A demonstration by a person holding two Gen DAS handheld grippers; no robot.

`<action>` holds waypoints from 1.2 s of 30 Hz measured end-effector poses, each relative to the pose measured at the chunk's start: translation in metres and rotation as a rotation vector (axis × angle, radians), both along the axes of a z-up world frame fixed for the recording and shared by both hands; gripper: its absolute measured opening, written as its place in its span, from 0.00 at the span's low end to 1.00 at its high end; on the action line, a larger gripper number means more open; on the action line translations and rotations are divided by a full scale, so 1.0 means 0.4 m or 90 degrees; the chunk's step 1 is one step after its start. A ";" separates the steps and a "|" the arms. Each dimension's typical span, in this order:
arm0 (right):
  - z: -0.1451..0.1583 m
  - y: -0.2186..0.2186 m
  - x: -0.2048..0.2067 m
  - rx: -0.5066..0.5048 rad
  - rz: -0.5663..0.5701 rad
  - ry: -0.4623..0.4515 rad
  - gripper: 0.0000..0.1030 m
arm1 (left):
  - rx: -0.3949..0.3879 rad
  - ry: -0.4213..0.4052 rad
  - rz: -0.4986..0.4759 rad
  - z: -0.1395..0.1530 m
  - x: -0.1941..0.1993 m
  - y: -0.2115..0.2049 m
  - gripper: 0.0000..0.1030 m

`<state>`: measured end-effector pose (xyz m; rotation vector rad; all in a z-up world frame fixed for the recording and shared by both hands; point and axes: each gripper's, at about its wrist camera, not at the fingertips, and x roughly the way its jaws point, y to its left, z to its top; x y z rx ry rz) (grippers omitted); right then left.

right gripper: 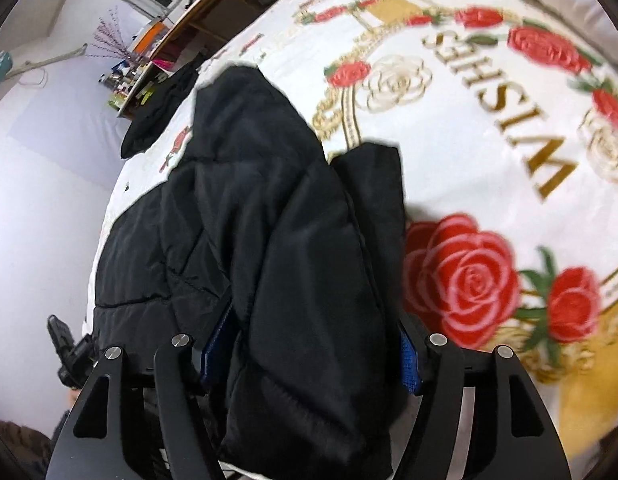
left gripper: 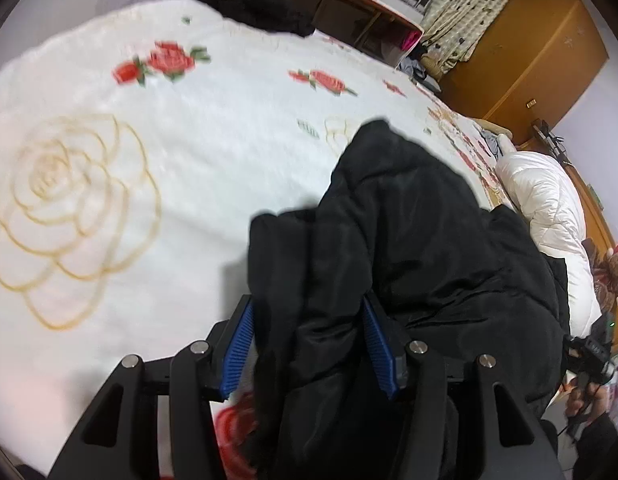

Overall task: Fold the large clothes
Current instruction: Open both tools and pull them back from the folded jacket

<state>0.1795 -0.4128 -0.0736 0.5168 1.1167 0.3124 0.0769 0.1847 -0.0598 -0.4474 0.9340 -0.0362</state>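
Left gripper (left gripper: 309,344) and right gripper (right gripper: 309,354) are each seen with jaws apart, black jacket (left gripper: 409,248) folds lying between them, spread across the bedspread (left gripper: 149,160) at centre frame.

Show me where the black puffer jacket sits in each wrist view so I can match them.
Left wrist: black puffer jacket fills centre to lower right, running between the pads.
Right wrist: it fills centre to lower left, again between the pads.
Shared landmark: the white rose-print blanket under it.
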 end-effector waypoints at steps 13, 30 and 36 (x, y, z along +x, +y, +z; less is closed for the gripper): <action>0.197 0.156 -0.019 -0.148 0.040 -0.196 0.68 | 0.083 -0.133 -0.101 0.177 0.070 -0.187 0.52; -0.026 0.201 0.103 -0.247 0.025 -0.098 0.51 | 0.207 -0.072 -0.058 -0.003 0.148 -0.257 0.54; 0.079 0.207 0.041 -0.228 0.005 -0.121 0.53 | 0.198 -0.067 -0.053 0.075 0.097 -0.259 0.54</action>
